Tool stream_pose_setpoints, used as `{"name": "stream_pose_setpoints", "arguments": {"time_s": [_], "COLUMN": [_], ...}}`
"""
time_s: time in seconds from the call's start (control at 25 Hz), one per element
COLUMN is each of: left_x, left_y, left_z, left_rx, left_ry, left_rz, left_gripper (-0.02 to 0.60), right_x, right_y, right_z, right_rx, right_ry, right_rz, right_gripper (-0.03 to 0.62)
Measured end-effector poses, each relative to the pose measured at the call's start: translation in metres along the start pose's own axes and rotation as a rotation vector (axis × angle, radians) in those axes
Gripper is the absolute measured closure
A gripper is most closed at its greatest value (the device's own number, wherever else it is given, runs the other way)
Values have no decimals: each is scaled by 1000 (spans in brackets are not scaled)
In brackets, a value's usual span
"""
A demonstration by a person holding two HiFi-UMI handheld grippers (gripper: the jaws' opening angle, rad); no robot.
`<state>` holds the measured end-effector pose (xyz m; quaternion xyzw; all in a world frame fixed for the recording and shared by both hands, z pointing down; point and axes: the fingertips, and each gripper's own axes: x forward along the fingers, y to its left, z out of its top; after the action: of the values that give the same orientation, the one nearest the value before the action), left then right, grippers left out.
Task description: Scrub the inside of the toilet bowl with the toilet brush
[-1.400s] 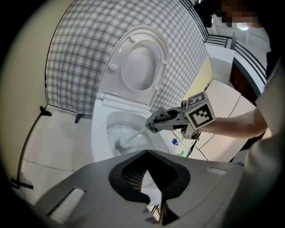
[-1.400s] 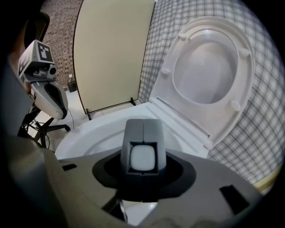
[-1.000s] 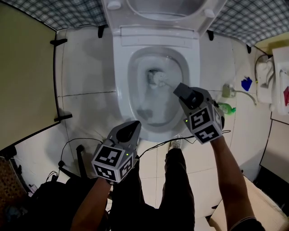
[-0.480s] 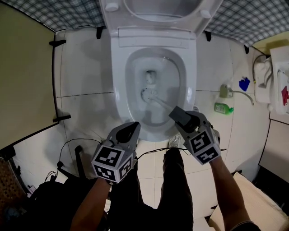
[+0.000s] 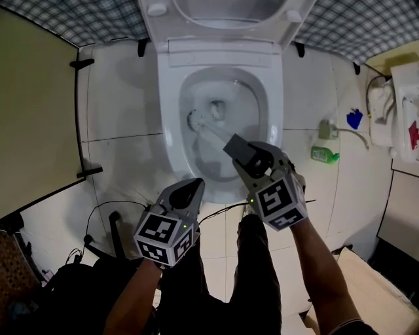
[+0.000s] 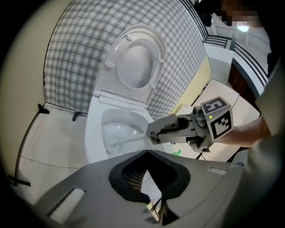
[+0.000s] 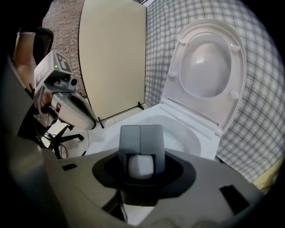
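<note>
White floor tiles (image 5: 124,105) ring the toilet bowl (image 5: 167,134), with its lid (image 5: 222,13) tipped up at 12 o'clock. My right tongs (image 5: 237,149) hang over the bowl's front rim at about 5 o'clock, clenched on the top end of the toilet brush (image 5: 213,133). The left tongs (image 5: 191,186) are pressed together and empty at 7 o'clock, outside the bowl.

My worry is leverage. I hold the brush by its far end only, so a hard push of the head against the wall could, I judge, twist the handle in the pads or lever it out. A fast sweep up toward the rim could also flick water onto the tiles and the black cable (image 5: 111,204) lying at 8 o'clock.

As for the brush, it is white, with a slim straight handle slanting down to a pale round bristle head. The head sits at the inner wall at 9 o'clock, beside the drain. Whether the bristles touch the porcelain I cannot tell.
</note>
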<state>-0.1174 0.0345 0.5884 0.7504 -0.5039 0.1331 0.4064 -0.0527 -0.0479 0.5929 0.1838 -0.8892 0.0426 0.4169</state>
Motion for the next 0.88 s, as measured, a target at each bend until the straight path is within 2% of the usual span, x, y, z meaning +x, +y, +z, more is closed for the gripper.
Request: {"name": "stream_pose_setpoints", "arguments": {"time_s": [0.2, 0.4, 0.52, 0.68, 0.88], "left_x": [-1, 0, 1, 2, 6], "left_y": [5, 6, 7, 7, 1], "left_z": [-6, -2, -2, -4, -1], "left_rx": [-9, -13, -13, -17, -12], "left_ry": [9, 5, 4, 8, 6], "left_rz": [5, 1, -1, -3, -16], "left_gripper": [572, 572, 572, 572, 572], "right_x": [19, 23, 14, -8, -32], "right_y": [-26, -57, -79, -93, -78], "right_z": [32, 39, 30, 2, -32], "right_rx": [-47, -69, -33, -3, 61], "right_ry": [-39, -34, -20, 62, 165], "right_rz": [-49, -118, -183, -253, -262], "right_gripper": [408, 408, 408, 408, 408]}}
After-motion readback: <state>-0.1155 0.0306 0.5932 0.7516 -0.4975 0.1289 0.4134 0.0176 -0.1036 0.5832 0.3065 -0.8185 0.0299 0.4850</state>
